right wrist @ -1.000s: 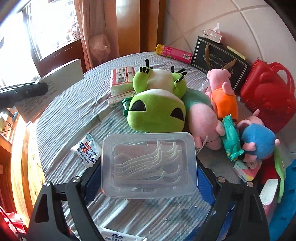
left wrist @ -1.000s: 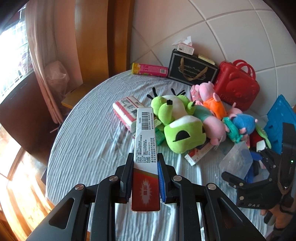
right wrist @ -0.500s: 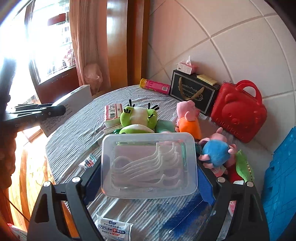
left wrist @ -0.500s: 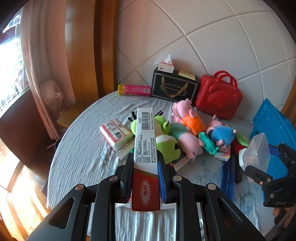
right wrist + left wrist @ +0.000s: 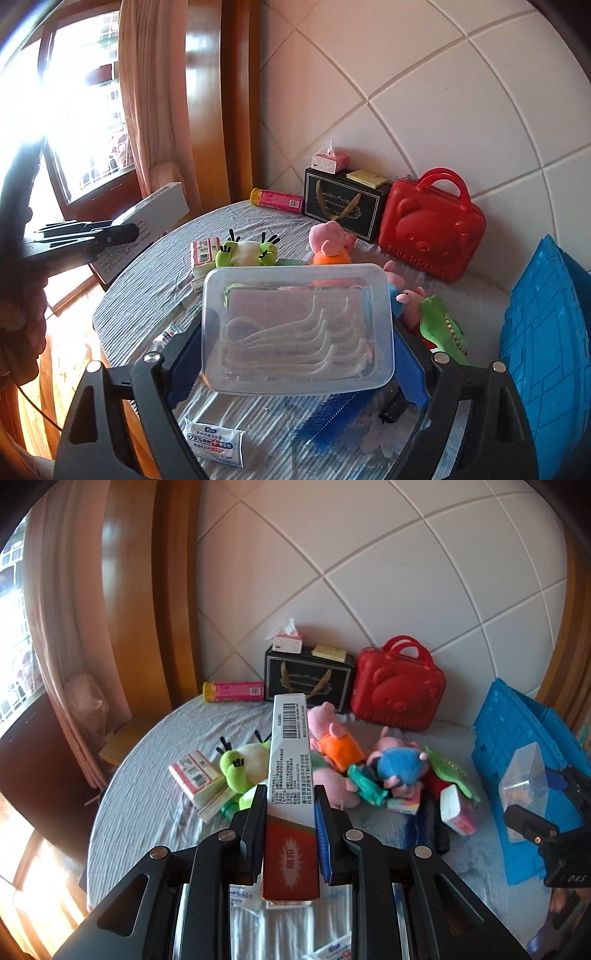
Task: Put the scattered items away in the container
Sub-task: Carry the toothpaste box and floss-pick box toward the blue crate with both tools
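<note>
My left gripper (image 5: 290, 805) is shut on a long white and red carton (image 5: 290, 775), held high above the table. My right gripper (image 5: 297, 354) is shut on a clear plastic box of floss picks (image 5: 297, 328), also held up; it shows at the right of the left wrist view (image 5: 526, 779). The blue crate (image 5: 517, 731) stands at the table's right (image 5: 546, 332). Scattered on the table are a green plush (image 5: 240, 768), pink pig plushes (image 5: 330, 738), a blue-bodied plush (image 5: 400, 764) and a tissue pack (image 5: 194, 775).
A red bear case (image 5: 397, 694), a black gift box (image 5: 308, 679) with a tissue box on it and a pink tube (image 5: 232, 691) stand along the back wall. A wipes packet (image 5: 214, 443) and a blue brush (image 5: 328, 413) lie near the front edge.
Both grippers rose and pulled back from the table with their loads; the toys now look smaller and farther. The right gripper with the clear box has moved toward the blue crate.
</note>
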Motion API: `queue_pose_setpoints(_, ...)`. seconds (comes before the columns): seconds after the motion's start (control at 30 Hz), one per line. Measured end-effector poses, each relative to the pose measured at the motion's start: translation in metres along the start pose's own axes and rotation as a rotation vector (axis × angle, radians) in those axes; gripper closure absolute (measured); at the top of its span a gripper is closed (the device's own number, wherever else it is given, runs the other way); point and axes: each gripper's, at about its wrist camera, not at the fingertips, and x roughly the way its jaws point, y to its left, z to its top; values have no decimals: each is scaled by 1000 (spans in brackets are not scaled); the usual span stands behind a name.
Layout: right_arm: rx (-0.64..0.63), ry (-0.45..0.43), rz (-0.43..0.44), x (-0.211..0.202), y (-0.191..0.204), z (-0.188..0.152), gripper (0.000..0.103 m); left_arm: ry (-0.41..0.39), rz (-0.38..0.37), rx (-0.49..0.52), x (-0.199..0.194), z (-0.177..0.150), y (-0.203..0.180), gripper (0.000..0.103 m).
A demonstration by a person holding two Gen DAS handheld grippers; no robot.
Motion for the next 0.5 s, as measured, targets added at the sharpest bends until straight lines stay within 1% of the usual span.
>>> queue_pose_setpoints(0.3,27,-62,-47,-37,-42,-11,15,-36,-34,43,-9,16,-52,81)
queue_pose_setpoints(0.5,50,-96,-84,-63,-68,-10,15,-70,-53,74,-14,25,-91,81)
